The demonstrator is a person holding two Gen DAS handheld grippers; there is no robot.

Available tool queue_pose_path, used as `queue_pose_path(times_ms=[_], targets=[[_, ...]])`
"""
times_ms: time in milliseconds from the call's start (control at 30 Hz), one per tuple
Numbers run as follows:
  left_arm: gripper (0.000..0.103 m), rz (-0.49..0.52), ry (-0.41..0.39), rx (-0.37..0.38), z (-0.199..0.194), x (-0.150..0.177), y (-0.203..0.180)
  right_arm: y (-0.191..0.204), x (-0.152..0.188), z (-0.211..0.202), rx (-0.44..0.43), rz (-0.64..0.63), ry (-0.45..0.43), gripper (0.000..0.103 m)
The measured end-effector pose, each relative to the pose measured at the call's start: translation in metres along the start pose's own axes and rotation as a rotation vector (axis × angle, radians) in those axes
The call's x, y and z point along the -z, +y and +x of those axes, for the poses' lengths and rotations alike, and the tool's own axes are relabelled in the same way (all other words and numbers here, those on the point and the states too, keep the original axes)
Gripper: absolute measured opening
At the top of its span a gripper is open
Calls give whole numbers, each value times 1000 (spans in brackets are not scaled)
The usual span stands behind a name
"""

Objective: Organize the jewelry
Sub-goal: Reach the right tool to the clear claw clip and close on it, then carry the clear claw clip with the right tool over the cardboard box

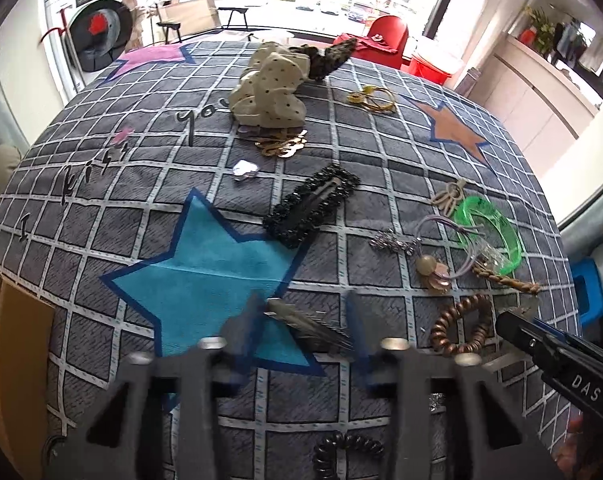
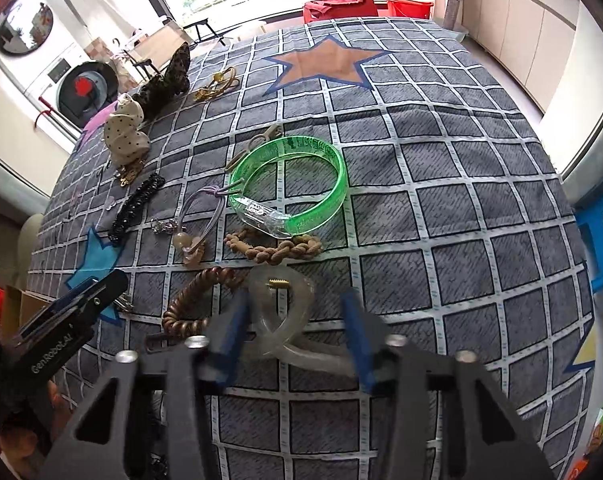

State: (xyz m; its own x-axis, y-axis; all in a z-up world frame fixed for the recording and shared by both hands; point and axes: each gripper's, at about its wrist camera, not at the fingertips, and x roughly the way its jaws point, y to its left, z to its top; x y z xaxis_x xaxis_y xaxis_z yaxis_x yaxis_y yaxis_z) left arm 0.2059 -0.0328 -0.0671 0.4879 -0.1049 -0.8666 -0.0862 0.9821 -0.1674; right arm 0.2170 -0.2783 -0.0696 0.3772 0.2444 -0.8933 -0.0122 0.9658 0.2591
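The left hand-held gripper [image 1: 307,326] reaches down over a bench covered in a grey grid-patterned cloth [image 1: 381,152], its blue fingers [image 1: 253,320] standing on either side of a slim grey hair clip [image 1: 305,320] that lies across the edge of a blue star print [image 1: 205,264]; a gap shows at each pad, so the jaws are open around the clip, not pressing it. The right hand-held gripper [image 2: 291,334] is likewise open, its fingers [image 2: 231,332] flanking a translucent claw clip [image 2: 279,304] that rests on the cloth, with space on the right side. Just left of that clip lies a brown spiral hair tie [image 2: 193,300]. Beyond it sit a braided brown band [image 2: 277,250], a green bangle [image 2: 297,184] and a black beaded barrette [image 1: 313,210]. Farther back is a cream polka-dot scrunchie [image 1: 269,84] beside a gold chain piece [image 1: 281,144].
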Motion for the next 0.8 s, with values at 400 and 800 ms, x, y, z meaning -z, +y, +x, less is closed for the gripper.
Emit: queue_pose_path(times_ms=[400,800], targets=[[15,27,-61,141,-37,20,13,-6,33,-34,-90,30,-45,34],[15,43,-99,204,-95,60,23,-2,79,-80,-146,34,-87,34]])
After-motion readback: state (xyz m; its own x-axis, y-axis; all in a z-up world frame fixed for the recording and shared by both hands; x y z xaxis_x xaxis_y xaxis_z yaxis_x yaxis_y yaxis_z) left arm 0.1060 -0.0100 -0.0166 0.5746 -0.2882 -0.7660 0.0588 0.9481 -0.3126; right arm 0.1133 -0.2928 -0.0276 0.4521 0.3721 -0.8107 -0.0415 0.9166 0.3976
